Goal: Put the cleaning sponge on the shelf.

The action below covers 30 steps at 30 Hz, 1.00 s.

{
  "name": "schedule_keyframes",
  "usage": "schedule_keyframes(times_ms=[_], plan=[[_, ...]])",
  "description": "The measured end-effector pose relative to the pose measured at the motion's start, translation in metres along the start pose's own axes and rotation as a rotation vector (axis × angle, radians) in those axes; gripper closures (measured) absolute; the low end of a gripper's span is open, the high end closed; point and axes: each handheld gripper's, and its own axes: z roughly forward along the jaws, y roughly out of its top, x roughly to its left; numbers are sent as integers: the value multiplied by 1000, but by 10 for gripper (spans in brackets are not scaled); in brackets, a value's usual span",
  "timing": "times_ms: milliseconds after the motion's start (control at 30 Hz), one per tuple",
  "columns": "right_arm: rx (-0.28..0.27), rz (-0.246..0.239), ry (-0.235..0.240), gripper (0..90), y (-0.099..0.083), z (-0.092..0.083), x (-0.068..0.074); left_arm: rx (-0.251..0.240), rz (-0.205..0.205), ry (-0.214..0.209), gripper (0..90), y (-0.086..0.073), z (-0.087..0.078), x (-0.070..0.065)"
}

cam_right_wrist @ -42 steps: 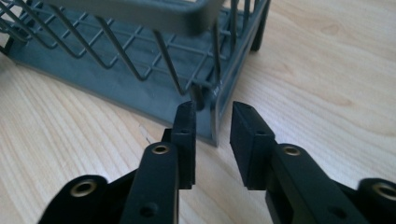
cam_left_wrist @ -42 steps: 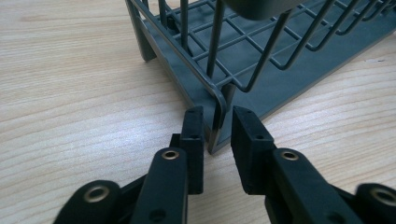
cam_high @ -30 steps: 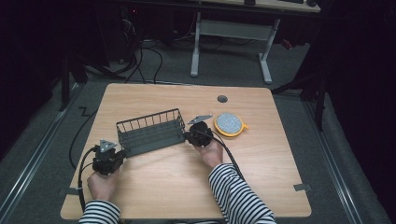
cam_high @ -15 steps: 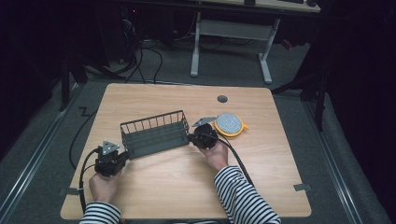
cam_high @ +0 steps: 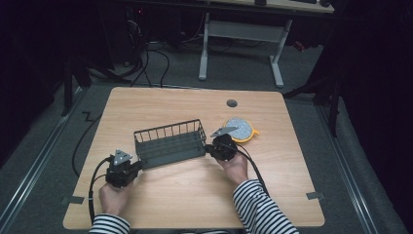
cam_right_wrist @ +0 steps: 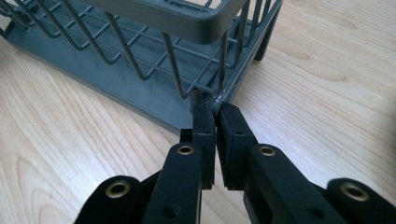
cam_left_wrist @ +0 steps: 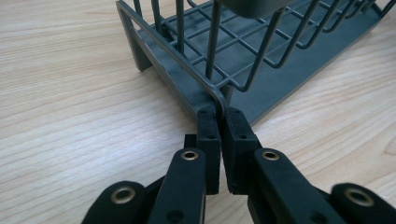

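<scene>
A dark grey wire rack (cam_high: 170, 144) stands on the wooden table (cam_high: 195, 195), held at both ends. My left gripper (cam_high: 138, 164) is shut on the rack's near left corner. In the left gripper view, the left gripper (cam_left_wrist: 219, 116) pinches the bottom rim of the rack (cam_left_wrist: 261, 70) at that corner. My right gripper (cam_high: 208, 148) is shut on the near right corner. In the right gripper view, the right gripper (cam_right_wrist: 211, 109) clamps the base wire of the rack (cam_right_wrist: 140, 79). The rack holds nothing that I can see.
A round yellow-rimmed disc with a speckled grey top (cam_high: 239, 129) lies just right of the rack, behind my right hand. A cable hole (cam_high: 232, 103) sits near the table's far edge. Cables trail from both grippers toward the near edge.
The rack has slid to the right across the table, closer to the yellow-rimmed disc. Both grippers stayed shut on its corners and moved with it, the right hand most.
</scene>
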Motion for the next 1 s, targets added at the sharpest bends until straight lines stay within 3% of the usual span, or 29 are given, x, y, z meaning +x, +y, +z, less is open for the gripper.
schedule_keyframes(times_ms=[500, 1000], plan=[[51, 4, -13, 864, -29, -32, 0, 6, 56, -60, 866, -4, 1, -28], [26, 14, -22, 863, -60, -58, 2, 8, 90, -105, 865, -6, 1, -48]])
